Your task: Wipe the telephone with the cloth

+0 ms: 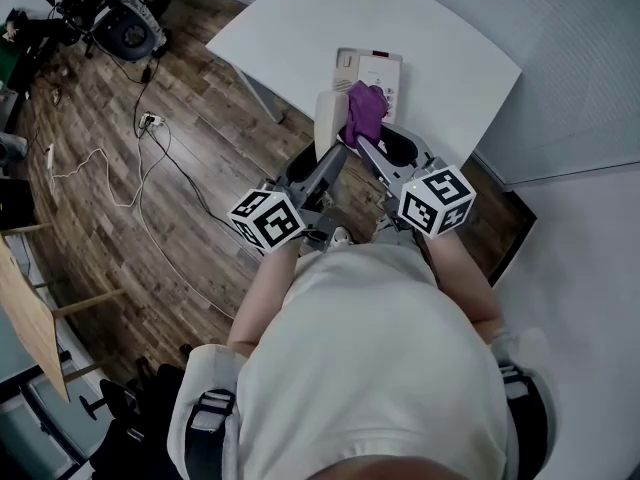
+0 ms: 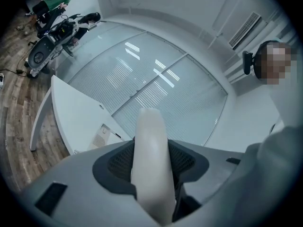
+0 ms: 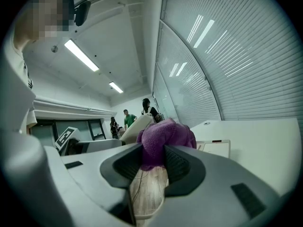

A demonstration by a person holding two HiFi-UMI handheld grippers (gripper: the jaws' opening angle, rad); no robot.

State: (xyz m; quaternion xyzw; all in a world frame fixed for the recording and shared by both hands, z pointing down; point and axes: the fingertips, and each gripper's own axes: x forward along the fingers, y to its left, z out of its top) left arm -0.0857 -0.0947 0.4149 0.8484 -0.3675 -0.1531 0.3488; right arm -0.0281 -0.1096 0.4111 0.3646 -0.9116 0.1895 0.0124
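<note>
Head view, left gripper (image 1: 337, 154) pinching cream handset (image 1: 329, 116), right gripper (image 1: 363, 145) pinching purple cloth (image 1: 365, 111), telephone (image 1: 382, 69) labels illegible.

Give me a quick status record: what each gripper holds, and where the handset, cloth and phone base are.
left gripper: jaws shut on the handset, held above the table edge
right gripper: jaws shut on the purple cloth
cloth vs handset: side by side in the head view; contact unclear
telephone base: flat on the white table, handset off it
wiping: cloth is at the handset, not the base
</note>
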